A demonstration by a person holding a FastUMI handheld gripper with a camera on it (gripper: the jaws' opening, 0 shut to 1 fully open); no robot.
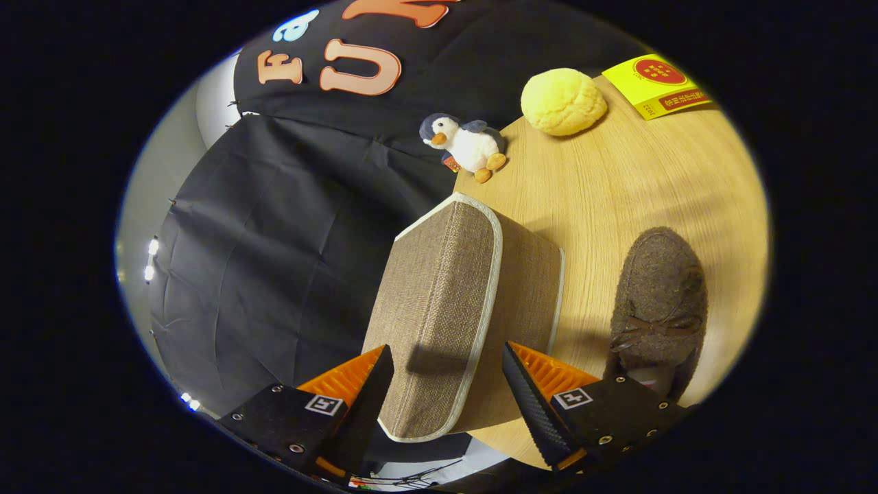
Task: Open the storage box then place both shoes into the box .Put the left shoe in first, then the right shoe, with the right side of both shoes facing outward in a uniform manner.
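The hand-held gripper has its two fingers spread wide apart, and neither finger visibly presses on anything. Between the fingers sits the near end of a storage box, a rectangular box covered in coarse brown woven fabric with pale cream piping along its edges. The box reaches away from the fingers and looks closed, its fabric panels meeting along the piped seams. It rests at the edge of a light wood-grain bench, with one of its long faces turned toward the black cloth wall of the booth beside the bench. Just beside the box, by the gripper's finger on that side, lies a brown fuzzy moccasin shoe with a small bow across its top; its toe points away from the gripper and its heel end is partly hidden behind the finger. It cannot be told whether this is the left or the right shoe. Beyond the box, near the bench's edge, a small plush penguin with a white belly, grey head and orange feet stands. Further on lies a round, pale yellow, bun-shaped soft toy. Just beside the toy is a flat yellow packet with a red round mark.
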